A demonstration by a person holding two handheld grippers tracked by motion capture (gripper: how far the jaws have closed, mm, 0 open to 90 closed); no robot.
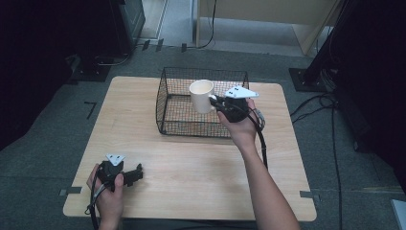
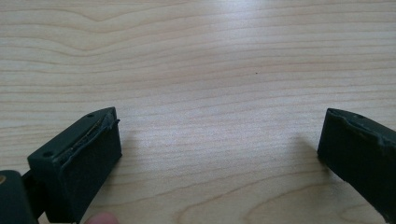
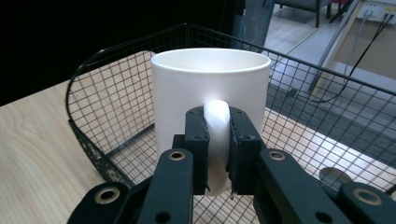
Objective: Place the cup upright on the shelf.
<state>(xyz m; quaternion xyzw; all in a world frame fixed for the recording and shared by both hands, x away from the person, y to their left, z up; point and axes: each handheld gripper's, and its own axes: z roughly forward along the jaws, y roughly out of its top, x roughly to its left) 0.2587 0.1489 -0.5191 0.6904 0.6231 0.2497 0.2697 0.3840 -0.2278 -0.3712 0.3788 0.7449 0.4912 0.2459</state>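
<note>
A white mug (image 1: 201,95) hangs upright over the black wire basket (image 1: 174,123), held by its handle. My right gripper (image 1: 214,101) is shut on that handle (image 3: 216,140), which sits pinched between both black pads in the right gripper view, with the mug (image 3: 210,88) just beyond them. The basket's wire wall (image 3: 107,107) curves around behind and below the mug. My left gripper (image 1: 139,171) rests low on the table near its front left, jaws wide apart. Between its fingers (image 2: 79,158) lies bare wood grain and nothing else.
The light wooden table (image 1: 201,167) stands on grey carpet. Cables (image 1: 330,124) run across the floor at the right. Dark equipment stands at the back left and right. A round dark spot (image 3: 332,175) shows on the basket floor.
</note>
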